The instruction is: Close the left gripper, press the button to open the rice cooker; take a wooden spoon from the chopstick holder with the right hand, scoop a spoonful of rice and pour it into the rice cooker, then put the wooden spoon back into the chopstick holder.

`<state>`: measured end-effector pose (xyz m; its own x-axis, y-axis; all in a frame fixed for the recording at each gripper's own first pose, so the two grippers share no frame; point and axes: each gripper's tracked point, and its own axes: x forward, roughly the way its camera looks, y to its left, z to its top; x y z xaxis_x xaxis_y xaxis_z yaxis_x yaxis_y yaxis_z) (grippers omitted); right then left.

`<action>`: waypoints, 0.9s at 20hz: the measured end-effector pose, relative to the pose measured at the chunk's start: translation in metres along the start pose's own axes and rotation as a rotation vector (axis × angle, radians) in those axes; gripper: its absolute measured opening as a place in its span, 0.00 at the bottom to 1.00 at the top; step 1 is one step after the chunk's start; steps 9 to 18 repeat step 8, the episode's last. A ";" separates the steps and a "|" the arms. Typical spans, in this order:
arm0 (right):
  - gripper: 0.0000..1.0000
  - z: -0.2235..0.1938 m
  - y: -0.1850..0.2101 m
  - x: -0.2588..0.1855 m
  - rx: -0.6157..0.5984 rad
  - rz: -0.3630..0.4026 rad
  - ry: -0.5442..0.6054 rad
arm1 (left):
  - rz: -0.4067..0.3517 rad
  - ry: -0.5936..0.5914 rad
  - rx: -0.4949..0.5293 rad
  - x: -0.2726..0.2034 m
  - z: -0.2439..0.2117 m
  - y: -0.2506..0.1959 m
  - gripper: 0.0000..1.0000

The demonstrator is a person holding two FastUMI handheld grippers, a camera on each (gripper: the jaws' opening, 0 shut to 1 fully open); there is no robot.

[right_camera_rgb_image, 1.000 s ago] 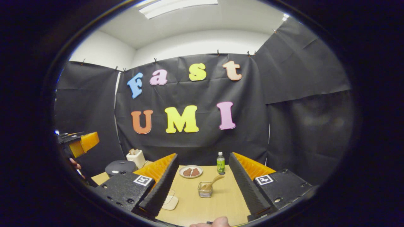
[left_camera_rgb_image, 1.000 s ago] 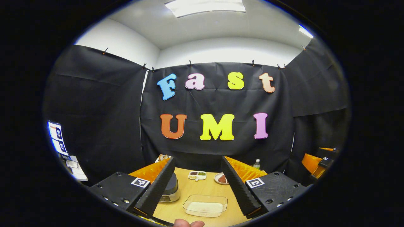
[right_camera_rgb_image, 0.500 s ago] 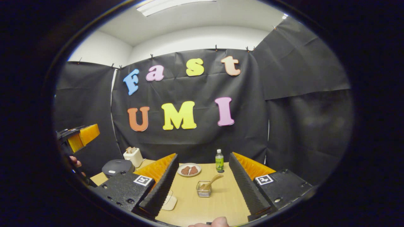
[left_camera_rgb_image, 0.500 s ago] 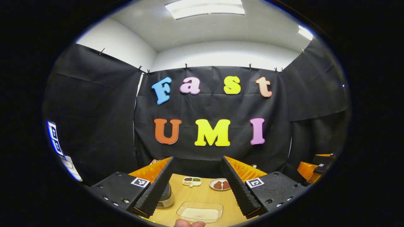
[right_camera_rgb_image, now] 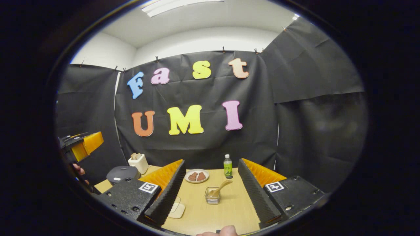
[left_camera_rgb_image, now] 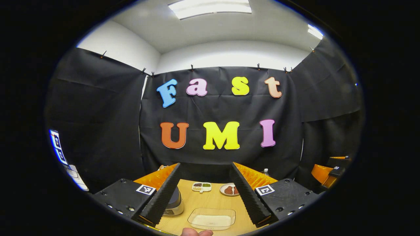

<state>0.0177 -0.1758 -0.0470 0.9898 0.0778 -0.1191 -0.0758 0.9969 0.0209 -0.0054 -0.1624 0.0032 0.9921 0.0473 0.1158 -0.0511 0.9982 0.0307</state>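
My left gripper [left_camera_rgb_image: 205, 166] is held open above the near edge of the wooden table [left_camera_rgb_image: 213, 201], nothing between its fingers. The rice cooker [left_camera_rgb_image: 174, 203] stands just past its left finger, partly hidden by it. In the right gripper view the rice cooker [right_camera_rgb_image: 123, 173] shows a dark lid, closed. A clear tray of rice [left_camera_rgb_image: 211, 219] lies in front. My right gripper [right_camera_rgb_image: 211, 162] is open too, facing the small chopstick holder [right_camera_rgb_image: 212, 196] with the wooden spoon [right_camera_rgb_image: 222, 186] leaning out of it to the right.
At the back of the table are a plate of brown food [right_camera_rgb_image: 196, 176], a green bottle [right_camera_rgb_image: 227, 166], a divided dish [left_camera_rgb_image: 201, 186] and a white box [right_camera_rgb_image: 137, 162]. The left gripper [right_camera_rgb_image: 82, 147] and a hand [right_camera_rgb_image: 78, 169] show at the left, the right gripper [left_camera_rgb_image: 329, 169] at the far right.
Both hands have drifted only slightly: the left gripper view shifted a little over the table, and the right one tilted down a touch. Both grippers stay open and hold nothing.
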 end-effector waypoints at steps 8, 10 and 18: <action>1.00 -0.001 0.002 -0.015 0.000 -0.011 -0.006 | -0.035 -0.002 0.005 -0.005 0.002 -0.006 0.95; 1.00 -0.001 0.002 -0.015 0.000 -0.011 -0.006 | -0.035 -0.002 0.005 -0.005 0.002 -0.006 0.95; 1.00 -0.001 0.002 -0.015 0.000 -0.011 -0.006 | -0.035 -0.002 0.005 -0.005 0.002 -0.006 0.95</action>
